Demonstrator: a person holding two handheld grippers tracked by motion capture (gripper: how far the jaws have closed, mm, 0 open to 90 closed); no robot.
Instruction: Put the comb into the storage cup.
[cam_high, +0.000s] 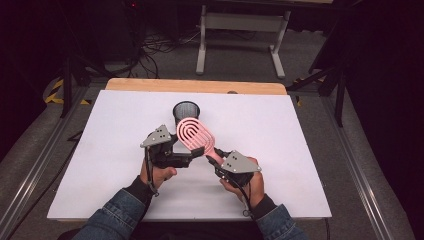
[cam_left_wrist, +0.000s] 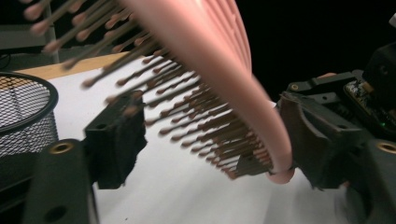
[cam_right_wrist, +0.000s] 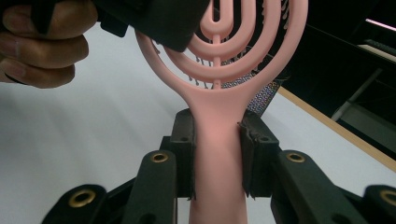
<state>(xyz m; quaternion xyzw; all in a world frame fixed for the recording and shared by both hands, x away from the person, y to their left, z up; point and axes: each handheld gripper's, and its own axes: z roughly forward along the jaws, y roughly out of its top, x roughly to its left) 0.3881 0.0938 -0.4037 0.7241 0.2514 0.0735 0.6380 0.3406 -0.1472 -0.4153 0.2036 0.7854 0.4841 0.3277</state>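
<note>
A pink vented hairbrush (cam_high: 196, 132) is held up off the white table, near a black mesh cup (cam_high: 186, 111). My right gripper (cam_high: 212, 157) is shut on its handle; in the right gripper view both pads press the handle (cam_right_wrist: 218, 158) from either side. My left gripper (cam_high: 186, 149) reaches in from the left with the brush head (cam_left_wrist: 224, 56) between its jaws. In the left gripper view the far jaw sits against the head's smooth back. The bristle tips (cam_left_wrist: 187, 126) point toward the near pad (cam_left_wrist: 116, 140), and a gap shows at the lower bristles.
The white table sheet (cam_high: 300, 140) has bare room left and right of the hands. The mesh cup (cam_left_wrist: 23, 112) stands just behind the left gripper. A wooden table edge (cam_high: 195, 86) runs along the back, with a desk frame and cables on the floor beyond.
</note>
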